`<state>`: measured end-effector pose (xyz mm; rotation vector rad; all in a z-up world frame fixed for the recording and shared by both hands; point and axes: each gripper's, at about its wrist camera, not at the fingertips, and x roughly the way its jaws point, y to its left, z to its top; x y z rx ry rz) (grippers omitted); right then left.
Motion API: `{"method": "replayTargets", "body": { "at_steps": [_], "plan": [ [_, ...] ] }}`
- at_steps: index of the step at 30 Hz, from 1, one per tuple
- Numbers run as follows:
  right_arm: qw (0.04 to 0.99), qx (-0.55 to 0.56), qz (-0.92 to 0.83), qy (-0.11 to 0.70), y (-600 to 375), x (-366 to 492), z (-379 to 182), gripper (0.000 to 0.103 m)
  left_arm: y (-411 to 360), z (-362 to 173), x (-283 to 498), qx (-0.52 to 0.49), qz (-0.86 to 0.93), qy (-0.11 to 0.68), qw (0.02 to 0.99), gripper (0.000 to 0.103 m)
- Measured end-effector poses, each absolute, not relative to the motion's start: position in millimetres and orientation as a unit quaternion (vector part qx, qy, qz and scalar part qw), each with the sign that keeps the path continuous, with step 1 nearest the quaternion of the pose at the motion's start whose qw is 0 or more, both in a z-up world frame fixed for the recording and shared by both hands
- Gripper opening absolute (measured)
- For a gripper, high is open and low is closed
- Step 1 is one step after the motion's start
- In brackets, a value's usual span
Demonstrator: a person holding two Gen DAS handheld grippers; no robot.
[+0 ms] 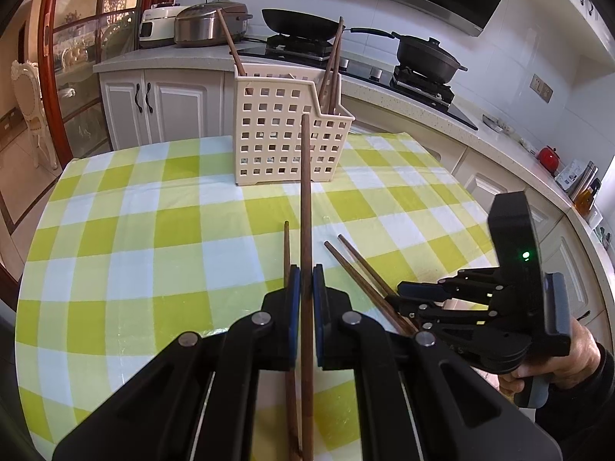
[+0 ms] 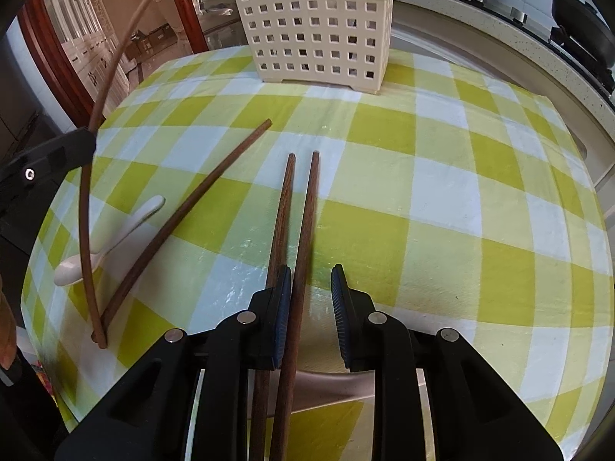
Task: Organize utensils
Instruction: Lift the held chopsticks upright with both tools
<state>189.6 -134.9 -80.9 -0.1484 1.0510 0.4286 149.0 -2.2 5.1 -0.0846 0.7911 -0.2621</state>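
My left gripper [image 1: 306, 286] is shut on a dark wooden chopstick [image 1: 305, 199] that points toward the cream perforated utensil basket [image 1: 284, 130]. Several chopsticks [image 1: 333, 61] stand in the basket. A second chopstick [image 1: 286, 253] lies on the cloth just left of the left fingers. My right gripper [image 2: 310, 288] is open; one chopstick [image 2: 305, 230] of a pair lies between its jaws against the left pad, the other [image 2: 280, 223] just outside it. Another chopstick [image 2: 184, 219] and a white ceramic spoon [image 2: 111, 238] lie to the left. The right gripper also shows in the left wrist view [image 1: 403, 299].
The table has a green-and-white checked cloth [image 1: 153, 230]. Behind it a counter holds rice cookers [image 1: 209, 25], a wok [image 1: 298, 23] and a lidded pan [image 1: 426, 57] on a stove. The left gripper body [image 2: 46, 161] sits at the left of the right wrist view.
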Motion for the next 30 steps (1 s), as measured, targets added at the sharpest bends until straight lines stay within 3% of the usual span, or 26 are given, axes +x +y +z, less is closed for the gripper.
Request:
{"method": "replayTargets", "body": {
  "at_steps": [4,6,10,30],
  "plan": [
    [0.843,-0.085,0.197,0.493,-131.3,190.4,-80.7,0.021,-3.2,4.4,148.8,-0.042,-0.127,0.384,0.913,0.007],
    [0.847,-0.090,0.192,0.488,-130.6,192.4,-81.2,0.011,-3.7,3.6,148.9,-0.042,-0.128,0.385,0.913,0.007],
    [0.849,-0.089,0.191,0.484,-131.2,196.3,-81.7,0.006,-3.9,3.0,148.9,-0.042,-0.128,0.385,0.913,0.007],
    [0.899,-0.059,0.195,0.387,-164.2,160.2,4.5,0.006,0.6,16.6,141.4,-0.043,-0.125,0.367,0.921,0.007]
  ]
}}
